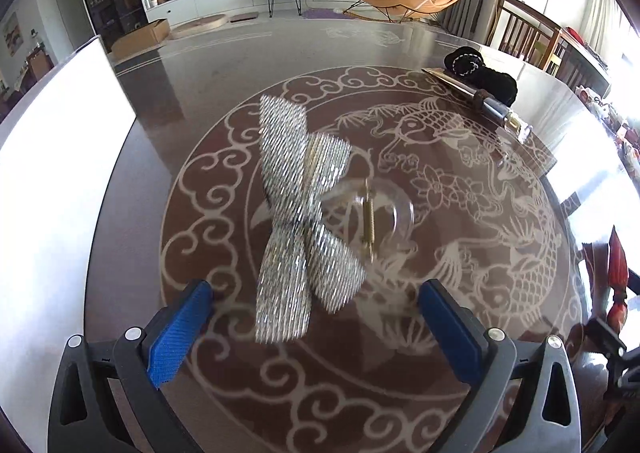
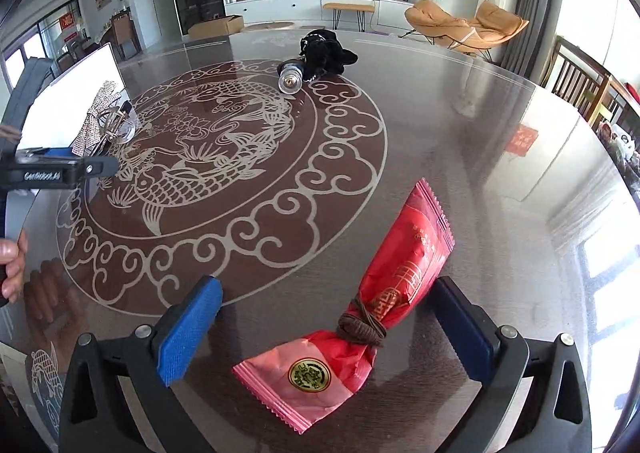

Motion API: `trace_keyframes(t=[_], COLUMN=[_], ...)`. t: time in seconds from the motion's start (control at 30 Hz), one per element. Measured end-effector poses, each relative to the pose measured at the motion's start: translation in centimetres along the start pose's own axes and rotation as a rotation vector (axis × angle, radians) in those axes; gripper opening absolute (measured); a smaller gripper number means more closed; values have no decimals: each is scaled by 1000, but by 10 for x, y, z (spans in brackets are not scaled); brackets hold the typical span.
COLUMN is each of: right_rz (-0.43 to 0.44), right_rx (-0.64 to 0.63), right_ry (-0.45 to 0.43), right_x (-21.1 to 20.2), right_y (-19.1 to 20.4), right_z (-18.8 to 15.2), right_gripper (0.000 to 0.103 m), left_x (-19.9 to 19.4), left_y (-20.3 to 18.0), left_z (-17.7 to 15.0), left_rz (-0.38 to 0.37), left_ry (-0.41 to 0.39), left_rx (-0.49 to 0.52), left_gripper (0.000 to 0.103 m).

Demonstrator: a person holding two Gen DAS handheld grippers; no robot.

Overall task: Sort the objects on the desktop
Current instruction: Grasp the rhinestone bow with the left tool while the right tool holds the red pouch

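In the left wrist view a glittery silver bow hair clip (image 1: 298, 213) with a clear claw and gold spring lies on the round table, just ahead of my open left gripper (image 1: 316, 317). In the right wrist view a red snack packet (image 2: 372, 293) tied with a brown hair band (image 2: 362, 327) lies between the open fingers of my right gripper (image 2: 326, 327). The bow hair clip (image 2: 102, 117) and the left gripper's body show at the far left. A black fabric item (image 2: 326, 51) and a small glass bottle (image 2: 291, 79) lie at the table's far side.
The table top (image 2: 440, 157) is glossy dark wood with a pale fish-and-cloud inlay. A white board (image 1: 60, 181) lies on the table's left. The bottle (image 1: 500, 109) and the black item (image 1: 480, 73) lie far right in the left wrist view. Wooden chairs (image 2: 580, 81) stand to the right.
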State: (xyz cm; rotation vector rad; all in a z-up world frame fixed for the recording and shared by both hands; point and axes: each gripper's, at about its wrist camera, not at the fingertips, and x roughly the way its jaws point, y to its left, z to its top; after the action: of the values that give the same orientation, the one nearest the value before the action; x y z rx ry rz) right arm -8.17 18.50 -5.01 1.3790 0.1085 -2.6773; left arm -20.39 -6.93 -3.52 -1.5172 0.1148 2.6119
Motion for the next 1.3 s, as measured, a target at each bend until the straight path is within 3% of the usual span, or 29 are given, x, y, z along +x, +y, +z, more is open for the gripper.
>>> trace_keyframes(t=[0.2,0.27,0.37,0.63,0.87,0.93,1.0,1.3], right_rz=[0,0,0,0,0,-1,-1,-1], right_rx=[0,0,0,0,-1,-1,-2,-2], right_ry=[0,0,0,0,0,0,0,0], right_x=[0,0,0,0,0,0,1,1], right_y=[0,0,0,-1,-1,-1,-1,-1], right_z=[0,0,0,0,0,0,0,0], right_gripper=[103,103,103,103,103,103,103,103], left_x=[14,13,5,-16,-48,-45,-35,-19], left_y=[-4,-3,3,7,-6,-1,5,9], left_z=[28,29,27,-14,-68,-65,-57,-34], left_rz=[-4,-37,-2,20,57,42,35,18], left_ry=[-8,-30,-69,-106,-119,-101,-62,6], left_rx=[4,18,12,-7,14,-6,-40,-35], left_gripper=[103,103,74,70,70,76,101,103])
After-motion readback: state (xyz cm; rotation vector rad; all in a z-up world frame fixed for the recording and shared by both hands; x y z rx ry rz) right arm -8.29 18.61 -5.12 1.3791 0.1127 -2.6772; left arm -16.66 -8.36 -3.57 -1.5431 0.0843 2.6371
